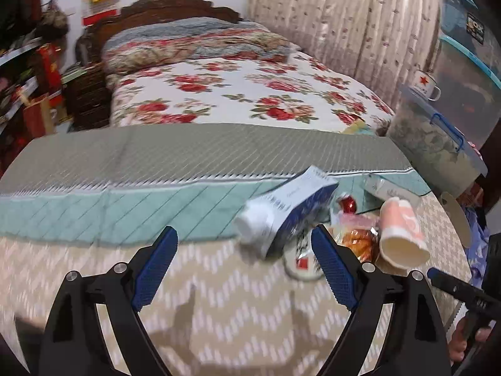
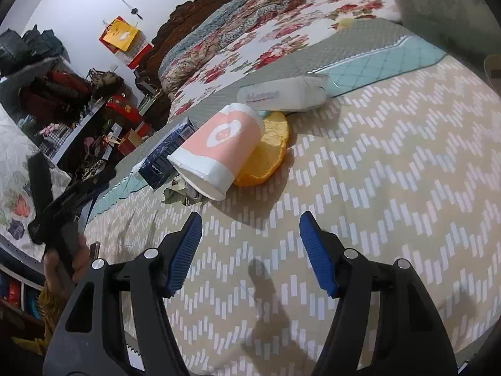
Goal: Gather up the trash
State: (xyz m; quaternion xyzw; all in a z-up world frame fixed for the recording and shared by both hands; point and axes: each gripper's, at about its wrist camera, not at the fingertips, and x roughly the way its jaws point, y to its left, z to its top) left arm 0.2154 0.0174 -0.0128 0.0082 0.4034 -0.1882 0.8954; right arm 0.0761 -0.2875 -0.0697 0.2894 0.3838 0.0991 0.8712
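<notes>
You are holding your left gripper (image 1: 244, 244) wide and empty over the beige zigzag cloth (image 1: 219, 297); your right gripper (image 2: 250, 228) is likewise gaping on nothing. Ahead the trash is lying in one heap: one pink paper cup (image 2: 216, 147) tipped over, one blue carton (image 1: 291, 210), one tissue pack (image 2: 281, 95). Only the right view is showing the orange peel (image 2: 269, 153); only the left, the red wrapper (image 1: 347, 205).
</notes>
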